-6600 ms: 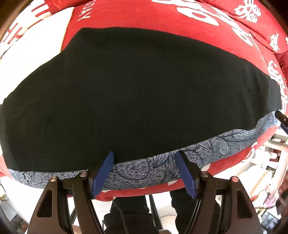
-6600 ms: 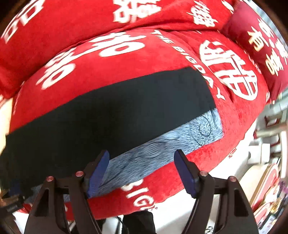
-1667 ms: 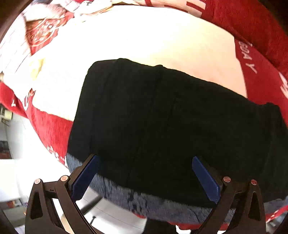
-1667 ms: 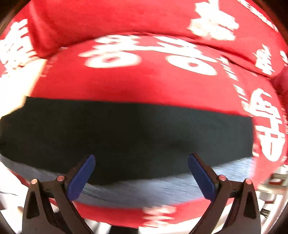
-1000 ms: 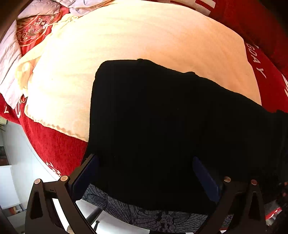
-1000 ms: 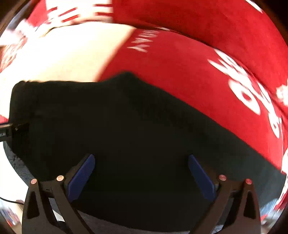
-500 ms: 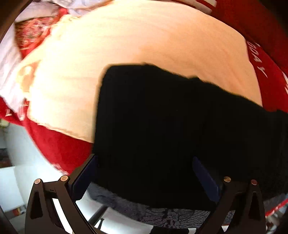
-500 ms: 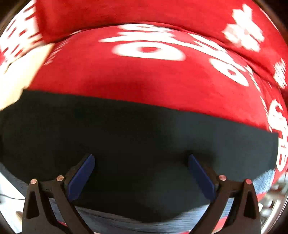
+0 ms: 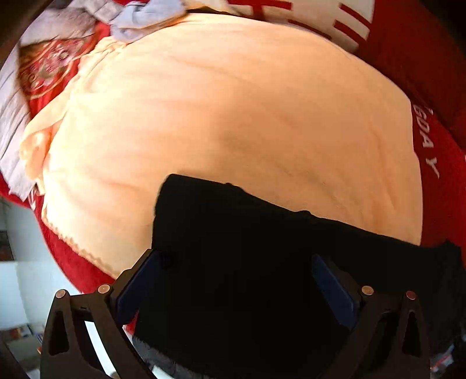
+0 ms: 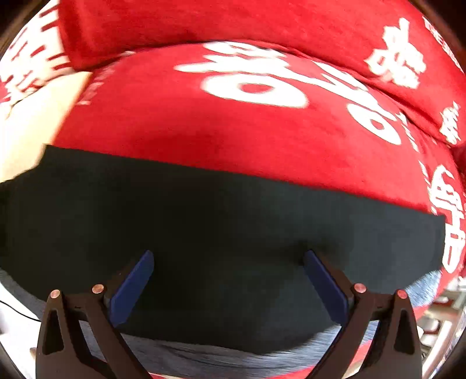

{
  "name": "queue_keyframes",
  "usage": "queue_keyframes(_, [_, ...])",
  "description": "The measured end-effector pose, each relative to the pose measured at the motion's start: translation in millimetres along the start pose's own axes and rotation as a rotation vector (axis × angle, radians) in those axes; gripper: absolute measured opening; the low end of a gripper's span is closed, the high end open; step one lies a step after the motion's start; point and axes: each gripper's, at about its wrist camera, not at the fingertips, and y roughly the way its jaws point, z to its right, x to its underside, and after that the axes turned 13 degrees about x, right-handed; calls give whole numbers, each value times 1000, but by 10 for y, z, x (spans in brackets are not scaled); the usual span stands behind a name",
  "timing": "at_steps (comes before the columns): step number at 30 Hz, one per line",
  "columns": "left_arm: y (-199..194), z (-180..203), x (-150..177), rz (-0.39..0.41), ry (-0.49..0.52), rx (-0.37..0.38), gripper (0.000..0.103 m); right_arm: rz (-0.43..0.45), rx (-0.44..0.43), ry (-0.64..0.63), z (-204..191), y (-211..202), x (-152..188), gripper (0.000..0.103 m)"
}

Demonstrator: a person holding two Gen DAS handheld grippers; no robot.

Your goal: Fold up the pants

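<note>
Left gripper (image 9: 233,274), one: two black fingers with blue pads (image 9: 137,284), spread wide, nothing between them; lower centre of the left wrist view, over the dark cloth. Whether the tips touch the cloth cannot be told.

Right gripper (image 10: 227,271), one: two black fingers with blue pads (image 10: 132,287), likewise spread wide and holding nothing; lower centre of the right wrist view.

Pair of black fabric pants (image 9: 262,262), one: laid flat, filling the lower half of both views. In the left wrist view one end shows as a straight edge at centre left, the cloth running off toward the right edge. In the right wrist view (image 10: 233,221) it forms a long horizontal band with its other end at the right.

Blue-grey patterned cloth (image 10: 204,358), one: a strip showing from under the pants' near edge, at the bottom of both views.

Cream-coloured blanket (image 9: 233,116), one: wide and softly wrinkled, filling the upper centre of the left wrist view, under the end of the pants.

Red plush cover with large white characters (image 10: 262,122), one: upper half of the right wrist view, beyond the pants' far edge.

Crumpled pale-blue and grey fabric (image 9: 145,17), count unclear: upper left of the left wrist view, well apart from the pants.
</note>
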Motion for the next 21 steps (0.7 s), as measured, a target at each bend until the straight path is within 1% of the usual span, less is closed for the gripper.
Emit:
queue_keyframes(1, [-2,-31,45,8,-1,-4,103,5,-19,-7,-83,-26,26,103])
queue_keyframes(3, [13,92,132,-17,39,22,103,16,-51,-45,-283,-22,-11,103])
queue_keyframes(4, [59,179,192,-34,81,5,103,22,-52,-69,-340,-8,-7,103])
queue_keyframes(5, [100,230,235,-34,111,-28,103,25,-39,-91,-398,16,-2,103])
queue_keyframes(6, [123,255,268,-20,129,-44,103,30,-41,-100,-398,40,-7,103])
queue_keyframes(7, [120,242,274,-11,118,-41,103,27,-51,-91,-368,35,-7,103])
queue_keyframes(9, [63,231,242,-27,63,-41,103,8,-18,-65,-248,11,-41,103])
queue_keyframes(11, [-29,332,263,-3,35,-2,103,27,-21,-21,-97,-57,-48,103])
queue_keyframes(12, [-47,449,294,-2,48,33,103,27,-25,2,-43,-54,-62,103])
queue_keyframes(13, [-22,674,306,-20,84,64,103,9,-37,19,-17,-13,-67,103])
queue_keyframes(14, [18,839,368,-39,123,83,103,-19,-54,26,-9,51,-54,103])
queue_keyframes(15, [102,1054,461,-78,177,114,103,-37,-55,21,-17,112,-42,103])
queue_keyframes(16, [177,1179,533,-107,208,122,103,-32,-48,-2,-42,137,-24,103])
queue_keyframes(17, [240,1273,604,-120,226,107,103,-13,-42,-36,-58,120,-12,103])
queue_keyframes(18, [209,1323,655,-76,214,71,103,-7,-38,-64,-48,81,-7,103])
queue_keyframes(19, [174,1345,668,-70,196,64,103,18,-27,-70,18,7,13,103])
queue_keyframes(21, [115,1410,723,-91,176,105,103,67,-8,-53,241,-108,93,103])
